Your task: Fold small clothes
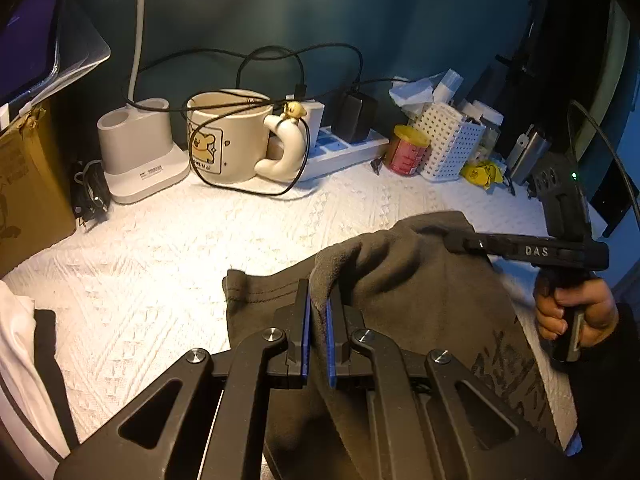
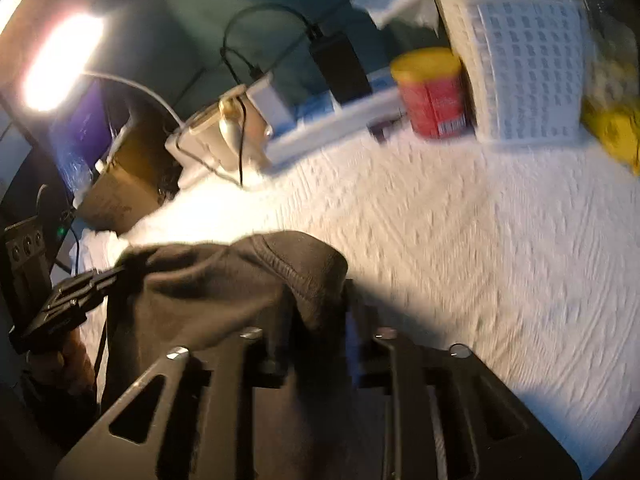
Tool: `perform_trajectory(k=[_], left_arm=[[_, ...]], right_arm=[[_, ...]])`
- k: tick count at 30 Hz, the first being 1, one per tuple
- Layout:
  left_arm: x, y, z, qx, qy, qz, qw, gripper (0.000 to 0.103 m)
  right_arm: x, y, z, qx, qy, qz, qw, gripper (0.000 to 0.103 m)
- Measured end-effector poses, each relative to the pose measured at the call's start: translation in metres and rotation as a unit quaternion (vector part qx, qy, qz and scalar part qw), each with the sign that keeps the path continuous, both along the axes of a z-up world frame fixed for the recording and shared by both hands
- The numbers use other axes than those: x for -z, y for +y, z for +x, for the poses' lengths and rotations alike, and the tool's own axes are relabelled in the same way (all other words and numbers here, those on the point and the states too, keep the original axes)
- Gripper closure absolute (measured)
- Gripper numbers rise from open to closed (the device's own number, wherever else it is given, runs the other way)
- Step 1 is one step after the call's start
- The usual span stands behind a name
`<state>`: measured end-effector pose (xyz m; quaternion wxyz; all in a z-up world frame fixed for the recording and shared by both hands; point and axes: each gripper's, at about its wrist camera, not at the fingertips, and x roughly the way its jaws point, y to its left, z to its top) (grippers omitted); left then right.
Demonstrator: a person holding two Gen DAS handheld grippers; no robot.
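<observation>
A dark grey garment [image 1: 420,292] with a faint dark print lies bunched on the white textured cover [image 1: 160,260]. My left gripper [image 1: 319,292] is shut on a raised fold of it, the cloth pinched between the blue pads. In the left wrist view my right gripper [image 1: 454,242] comes in from the right, held by a hand [image 1: 576,312], and clamps the garment's far upper edge. The right wrist view is blurred. There the garment [image 2: 224,280] drapes over and between the jaws of the right gripper [image 2: 320,300], hiding one finger. The left gripper [image 2: 116,272] grips the cloth's left end.
Along the back wall stand a white lamp base [image 1: 140,152], a cream mug [image 1: 224,140] with a black cable looped over it, a power strip [image 1: 344,152], a red can [image 1: 406,150] and a white perforated basket [image 1: 448,140]. A cardboard box [image 1: 28,184] and white cloth [image 1: 16,340] lie left.
</observation>
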<state>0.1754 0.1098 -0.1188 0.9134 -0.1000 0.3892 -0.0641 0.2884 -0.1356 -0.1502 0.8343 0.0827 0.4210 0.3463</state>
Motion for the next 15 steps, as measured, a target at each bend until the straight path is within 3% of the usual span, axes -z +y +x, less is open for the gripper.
perform_trajectory(k=[3,8,12,15], left_arm=[[-0.004,0.003,0.002,-0.005,-0.008,0.002,1.0000,0.098],[0.021,0.009,0.017,-0.017,0.024,0.007,0.9995,0.098],[0.030,0.004,0.018,-0.015,0.031,0.033,0.9989,0.097],[0.033,0.006,0.018,-0.019,0.051,0.032,0.9980,0.092]], right_arm=[[-0.004,0.004,0.004,-0.006,-0.031,-0.002,1.000,0.083],[0.023,0.015,0.015,0.014,-0.008,-0.050,0.999,0.082],[0.023,0.016,0.013,0.016,-0.013,-0.066,0.998,0.081],[0.022,0.018,0.012,0.020,-0.012,-0.079,0.997,0.074]])
